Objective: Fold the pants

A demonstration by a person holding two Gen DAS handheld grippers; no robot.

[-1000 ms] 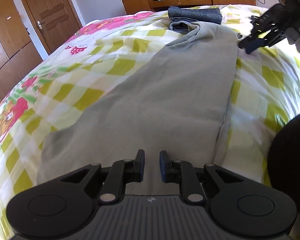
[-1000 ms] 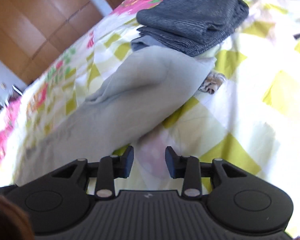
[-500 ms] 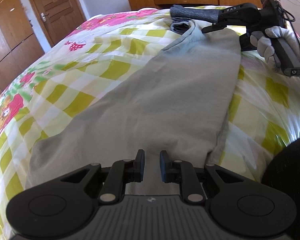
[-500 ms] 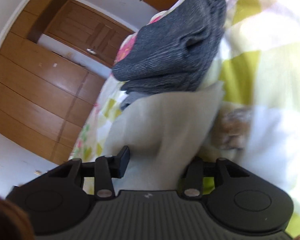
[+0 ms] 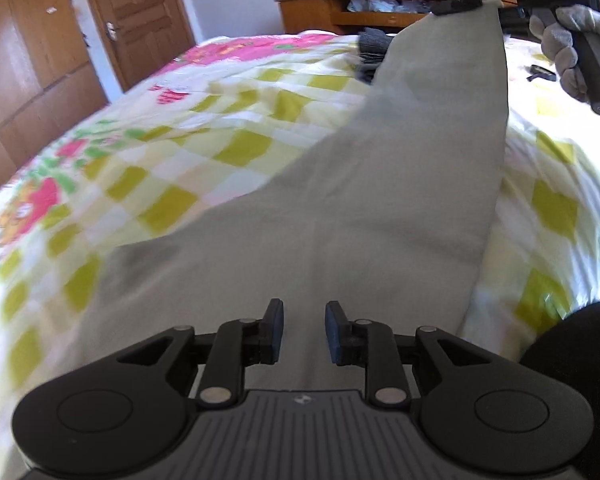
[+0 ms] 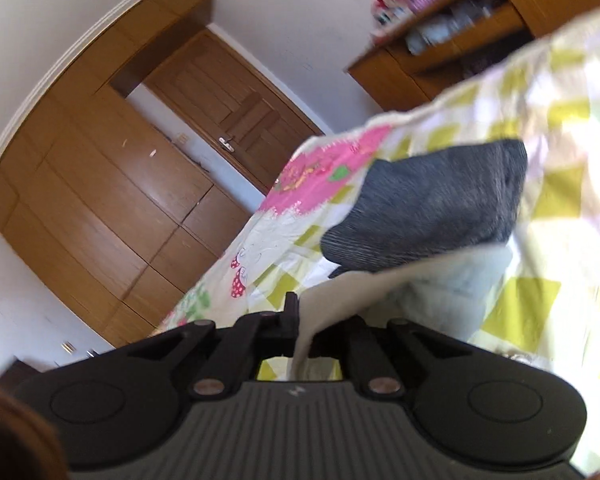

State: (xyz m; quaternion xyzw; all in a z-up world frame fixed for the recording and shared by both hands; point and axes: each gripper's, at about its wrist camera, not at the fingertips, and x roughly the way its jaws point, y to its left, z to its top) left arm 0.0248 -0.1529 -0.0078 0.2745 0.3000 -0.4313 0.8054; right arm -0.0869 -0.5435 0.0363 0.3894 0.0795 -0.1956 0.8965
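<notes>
Checked yellow, white and pink cotton covers the one bed (image 5: 228,148), the largest surface in view, with a wooden door and wardrobe to the far left and one wooden shelf unit (image 5: 340,12) beyond the far end. One pair of grey pants (image 5: 380,216) lies on the bed, long axis running from the near edge to the far right; the near end rests flat under the left gripper (image 5: 303,330), the far end is raised off the bed. One folded dark grey garment (image 6: 432,208) sits on the bed just beyond that raised end. The right gripper (image 6: 320,320) has just been closing and now pinches the far hem, with cloth visibly between its fingers; a gloved hand (image 5: 572,52) carries it. The left gripper has just been opening: its fingers are slightly spread above the near end, with no cloth between them. The right gripper is therefore the only holder of the far end, and the fold probably requires bringing it along the long axis toward the near end at the left gripper. Count: two grippers, one pair of pants, one folded garment.
</notes>
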